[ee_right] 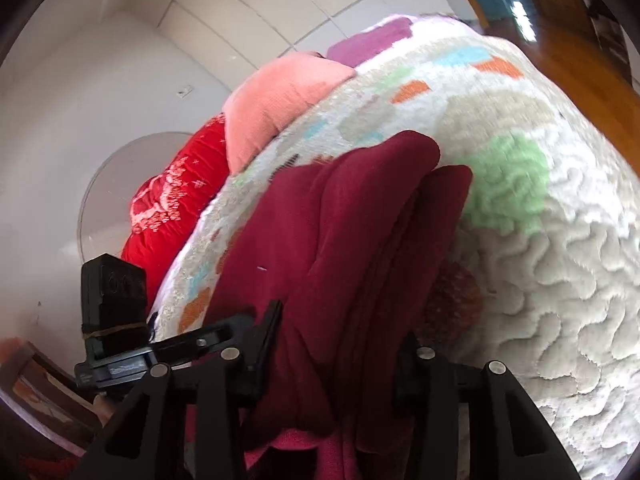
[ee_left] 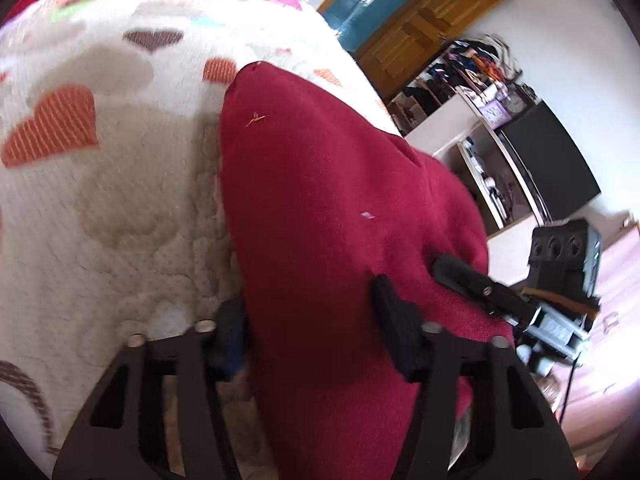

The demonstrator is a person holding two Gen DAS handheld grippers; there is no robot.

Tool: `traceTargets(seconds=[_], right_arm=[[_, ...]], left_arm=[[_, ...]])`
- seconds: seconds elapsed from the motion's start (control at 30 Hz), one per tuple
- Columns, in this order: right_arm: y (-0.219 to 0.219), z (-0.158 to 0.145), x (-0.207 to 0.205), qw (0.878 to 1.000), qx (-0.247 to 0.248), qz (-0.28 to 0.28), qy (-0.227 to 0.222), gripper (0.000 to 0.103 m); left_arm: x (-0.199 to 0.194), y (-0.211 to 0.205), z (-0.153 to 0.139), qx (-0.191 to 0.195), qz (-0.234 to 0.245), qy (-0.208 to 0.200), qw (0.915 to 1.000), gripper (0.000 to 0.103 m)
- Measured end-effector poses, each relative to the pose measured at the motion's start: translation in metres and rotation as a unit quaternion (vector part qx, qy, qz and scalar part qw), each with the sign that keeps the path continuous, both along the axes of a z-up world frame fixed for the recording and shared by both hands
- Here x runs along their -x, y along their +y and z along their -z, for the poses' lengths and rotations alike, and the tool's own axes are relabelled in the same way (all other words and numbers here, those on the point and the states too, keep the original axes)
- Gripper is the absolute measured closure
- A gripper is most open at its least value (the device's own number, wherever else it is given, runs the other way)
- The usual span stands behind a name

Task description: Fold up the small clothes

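Dark red garment (ee_left: 328, 200) lies bunched on the bed's heart-print blanket (ee_left: 100, 184), w/ a pink pillow (ee_right: 276, 96) behind. Left claw (ee_left: 312, 320) and right claw (ee_right: 340, 348) each straddle its folds; can't tell if either is clamped.

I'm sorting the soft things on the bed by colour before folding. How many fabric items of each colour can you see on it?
Dark red garment: 1
Bright red embroidered cushion: 1
Salmon pink cushion: 1
Cream heart-patterned blanket: 1
Total: 4
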State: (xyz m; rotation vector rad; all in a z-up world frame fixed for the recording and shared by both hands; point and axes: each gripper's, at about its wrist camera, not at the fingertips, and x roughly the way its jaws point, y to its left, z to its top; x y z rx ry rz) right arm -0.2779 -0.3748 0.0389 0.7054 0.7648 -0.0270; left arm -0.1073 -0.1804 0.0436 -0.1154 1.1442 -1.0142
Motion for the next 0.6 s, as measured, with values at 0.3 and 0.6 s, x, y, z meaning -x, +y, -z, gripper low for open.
traceTargets(seconds=[0.3,0.6], right_arm=[[0.054,-0.025,-0.065,0.997,-0.008,-0.059,-0.046,0.059],[0.073,-0.016,-0.078,0.995,0.077,-0.041,0.044,0.052]], left_arm=[[-0.024,0.057,-0.051,-0.042,-0.052,-0.088,0.9939,0.053],[-0.043,0.072,-0.005,-0.088,-0.089,-0.07,0.9896,0.048]])
